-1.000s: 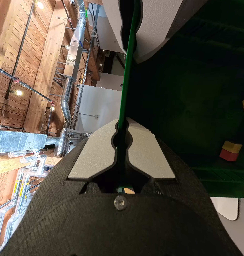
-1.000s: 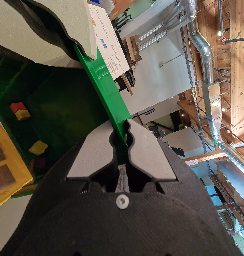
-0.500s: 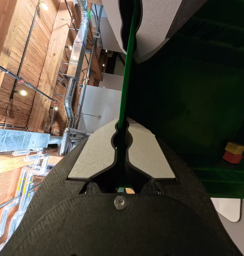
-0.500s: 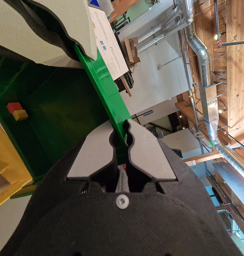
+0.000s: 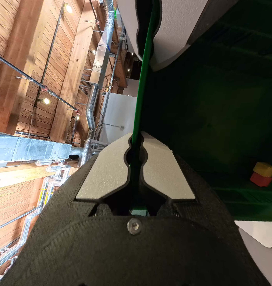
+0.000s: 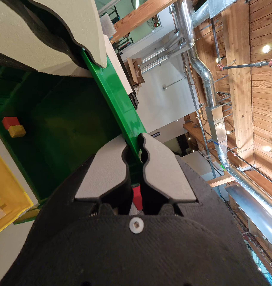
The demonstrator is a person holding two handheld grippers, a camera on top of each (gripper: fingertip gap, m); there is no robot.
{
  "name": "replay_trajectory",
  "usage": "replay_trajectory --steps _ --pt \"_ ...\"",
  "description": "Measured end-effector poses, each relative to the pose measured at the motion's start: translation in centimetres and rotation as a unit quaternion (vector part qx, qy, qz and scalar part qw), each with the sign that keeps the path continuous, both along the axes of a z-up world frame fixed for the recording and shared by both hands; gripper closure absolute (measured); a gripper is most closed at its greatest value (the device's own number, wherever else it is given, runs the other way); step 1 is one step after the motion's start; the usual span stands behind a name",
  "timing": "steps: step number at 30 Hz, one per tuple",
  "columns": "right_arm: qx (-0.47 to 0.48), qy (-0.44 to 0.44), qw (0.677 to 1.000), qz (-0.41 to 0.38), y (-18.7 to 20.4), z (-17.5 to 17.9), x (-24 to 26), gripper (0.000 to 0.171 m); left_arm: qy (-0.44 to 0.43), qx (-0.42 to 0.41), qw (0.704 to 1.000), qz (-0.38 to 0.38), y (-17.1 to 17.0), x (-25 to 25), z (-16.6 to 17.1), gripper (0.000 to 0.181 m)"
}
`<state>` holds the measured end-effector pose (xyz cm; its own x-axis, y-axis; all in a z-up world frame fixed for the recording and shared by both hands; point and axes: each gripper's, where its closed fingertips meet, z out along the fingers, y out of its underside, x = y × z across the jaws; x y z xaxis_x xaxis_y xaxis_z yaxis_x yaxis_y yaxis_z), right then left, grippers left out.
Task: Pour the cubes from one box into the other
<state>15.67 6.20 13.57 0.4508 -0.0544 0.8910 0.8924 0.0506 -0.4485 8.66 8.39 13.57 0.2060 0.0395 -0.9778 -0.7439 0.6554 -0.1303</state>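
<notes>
Green box [image 6: 65, 133] tipped way up on its side, open mouth facing the cameras. Red cube [image 6: 10, 122] and yellow cube [image 6: 17, 131] touching, stuck down in one inner corner. Just beside its low edge: yellow box [image 6: 10, 191]. Left gripper [image 5: 136, 136] fingers clamped tight on one green rim, right gripper [image 6: 134, 137] fingers pinching the opposite rim. Behind all that, wooden ceiling [image 5: 31, 65] and silver ducts [image 6: 204, 72].

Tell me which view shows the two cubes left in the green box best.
The right wrist view: the red cube and yellow cube sit lit and sharp against the green box floor. The left wrist view shows the same pair, red and yellow, near its right edge in a darker interior.
</notes>
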Motion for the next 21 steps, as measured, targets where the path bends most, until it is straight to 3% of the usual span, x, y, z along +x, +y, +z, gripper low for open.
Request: replay_trajectory --steps 21 --pt "0.010 -0.008 1.000 0.002 -0.75 0.54 0.14 0.167 -0.006 0.004 1.000 -0.001 -0.81 0.11 0.43 0.177"
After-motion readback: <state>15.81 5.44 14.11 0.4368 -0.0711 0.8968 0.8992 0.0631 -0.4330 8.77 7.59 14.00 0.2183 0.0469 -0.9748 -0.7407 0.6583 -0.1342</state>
